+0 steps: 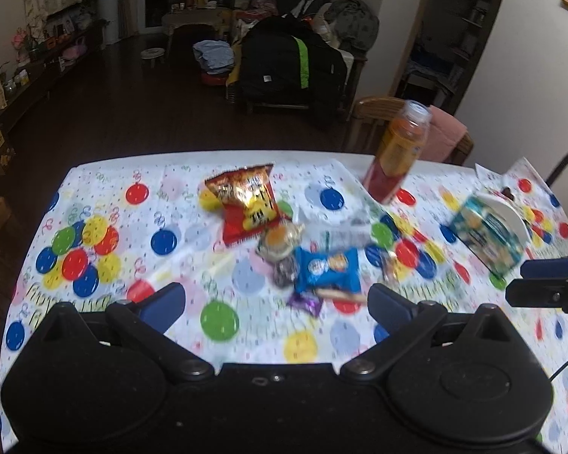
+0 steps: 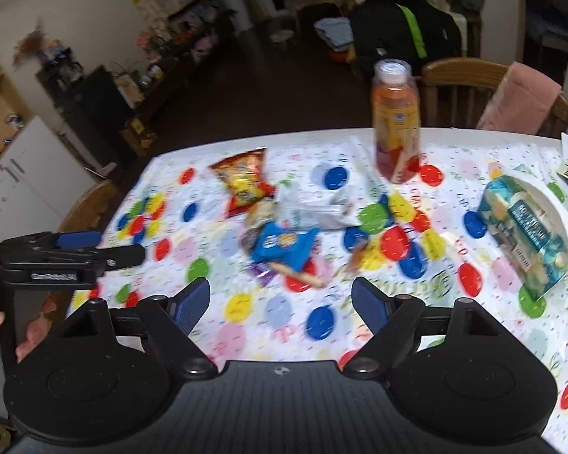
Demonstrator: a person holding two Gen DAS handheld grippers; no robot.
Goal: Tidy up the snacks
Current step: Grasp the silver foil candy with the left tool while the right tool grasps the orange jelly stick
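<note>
Presently both grippers hovered above the table (image 1: 106,174) with nothing held. The left gripper (image 1: 276,299) had its jaws spread wide; the right gripper (image 2: 280,299) likewise stood wide.

Snacks lay in a loose cluster near the table's middle: a red bag (image 1: 246,200), a blue pack (image 1: 327,268) overlapping small wrapped sweets (image 1: 284,240), and a clear bag (image 2: 314,204) just behind. A teal bag (image 2: 526,227) leaned against a white bowl (image 2: 556,204) to the right. A bottle (image 2: 395,121) stood upright at the far edge.

Handling judgements:
- Pouches: probably light, soft and crinkly, with slippery film. Pinch a flat sealed edge, not the puffed centre, since contents may crush.
- Bottle: likely heavier and rigid. Grip mid-body, below the cap.
- Sweets: small; blur hid their exact shape.
</note>
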